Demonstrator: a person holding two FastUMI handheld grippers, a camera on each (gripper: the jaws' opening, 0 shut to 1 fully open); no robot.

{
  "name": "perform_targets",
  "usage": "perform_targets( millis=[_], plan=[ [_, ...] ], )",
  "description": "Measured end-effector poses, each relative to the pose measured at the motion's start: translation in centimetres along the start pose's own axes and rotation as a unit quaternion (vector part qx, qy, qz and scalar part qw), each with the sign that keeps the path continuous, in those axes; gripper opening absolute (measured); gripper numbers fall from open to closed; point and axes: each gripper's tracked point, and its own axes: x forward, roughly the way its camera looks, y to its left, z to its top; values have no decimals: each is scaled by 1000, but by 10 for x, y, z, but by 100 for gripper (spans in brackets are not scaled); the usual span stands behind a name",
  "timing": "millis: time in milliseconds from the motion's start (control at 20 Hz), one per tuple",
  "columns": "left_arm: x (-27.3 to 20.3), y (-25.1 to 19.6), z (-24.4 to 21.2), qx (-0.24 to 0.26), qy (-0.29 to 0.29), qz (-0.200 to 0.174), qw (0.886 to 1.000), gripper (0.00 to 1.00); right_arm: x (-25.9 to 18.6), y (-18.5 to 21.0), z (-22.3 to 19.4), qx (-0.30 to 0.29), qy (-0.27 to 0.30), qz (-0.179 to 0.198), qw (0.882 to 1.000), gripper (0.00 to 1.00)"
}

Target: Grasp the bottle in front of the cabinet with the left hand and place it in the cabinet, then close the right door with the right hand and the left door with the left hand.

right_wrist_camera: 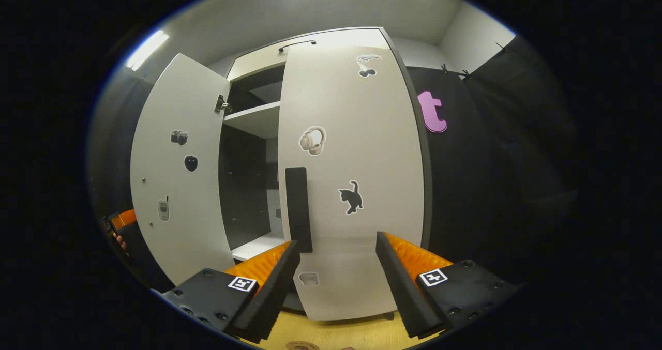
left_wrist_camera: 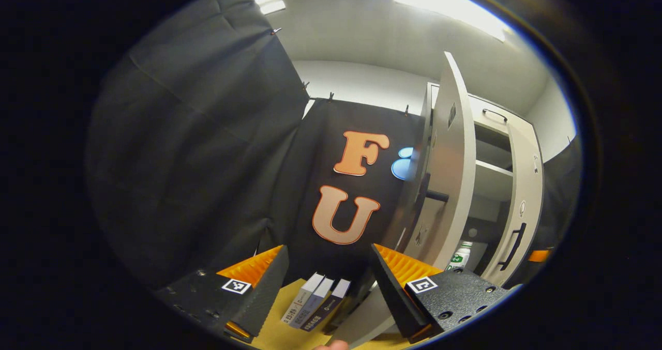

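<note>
Left gripper view: black cloth wall behind, pale ceiling with strip lights above, yellow wooden surface (left_wrist_camera: 289,334) below. Stood on that surface, near the wall: three small boxes (left_wrist_camera: 315,306) side by side. Off to the right: white cabinet (left_wrist_camera: 486,133), left door (left_wrist_camera: 447,174) swung wide and seen almost edge-on, right door (left_wrist_camera: 522,205) nearly shut with its dark handle facing out. Sat low inside the cabinet, glimpsed through the gap between the doors: bottle (left_wrist_camera: 460,257) with a green label, beyond and right of the left tool (left_wrist_camera: 328,283). Held nothing, that tool, fingers spread well apart.

Right gripper view: same wooden surface (right_wrist_camera: 341,334) at the bottom, black cloth to the right. Faced the cabinet (right_wrist_camera: 258,65) squarely: right door (right_wrist_camera: 351,184) with stickers and a dark vertical handle (right_wrist_camera: 298,208), left door (right_wrist_camera: 178,174) open, shelves dark between them. Hovered just before the right door, apparently clear of it: right tool (right_wrist_camera: 336,277), gaping, empty. Showed at the far left edge, beyond the open door: other tool (right_wrist_camera: 121,228) with a hand behind it.
</note>
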Motion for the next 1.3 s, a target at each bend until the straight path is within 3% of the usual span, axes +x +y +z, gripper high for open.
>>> perform_targets(
  millis=[150, 350, 750, 1100, 1300],
  plan=[
    [6, -10, 1, 10, -5, -7, 1000, 97, -25, -13, -11, 12, 9, -12, 1000, 98],
    [4, -20, 0, 11, -8, -24, 1000, 92, -44, -44, -26, 19, 11, -47, 999, 98],
    [-12, -61, -6, 14, 9, -60, 998, 92, -62, -64, -25, 18, 5, -58, 998, 98],
    [-18, -122, -28, -25, 38, -119, 992, 93, -78, -74, -28, 21, 8, -62, 998, 98],
    [-14, -159, -34, -23, 45, -146, 988, 93, -89, -81, -30, 18, 11, -70, 997, 98]
  ],
)
